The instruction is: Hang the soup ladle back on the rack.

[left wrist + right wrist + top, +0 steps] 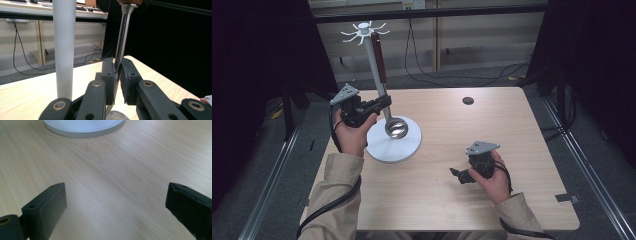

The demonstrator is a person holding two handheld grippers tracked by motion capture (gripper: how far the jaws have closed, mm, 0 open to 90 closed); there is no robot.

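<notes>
My left gripper (pixel 384 102) squeezes the thin metal stem of the ladle (pixel 388 107), jaws almost together. The ladle stands nearly upright beside the white pole of the stand (pixel 373 55), its bowl over the stand's round base at about 9 o'clock on the table (pixel 512 125). My right gripper (pixel 458 175) rests at 5 o'clock, jaws wide apart, holding nothing.

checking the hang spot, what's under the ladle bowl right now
The ladle bowl sits over the stand's white round base, with the left gripper clamped on its metal shaft. Whether the bowl touches the base or hangs just above it cannot be told.
</notes>
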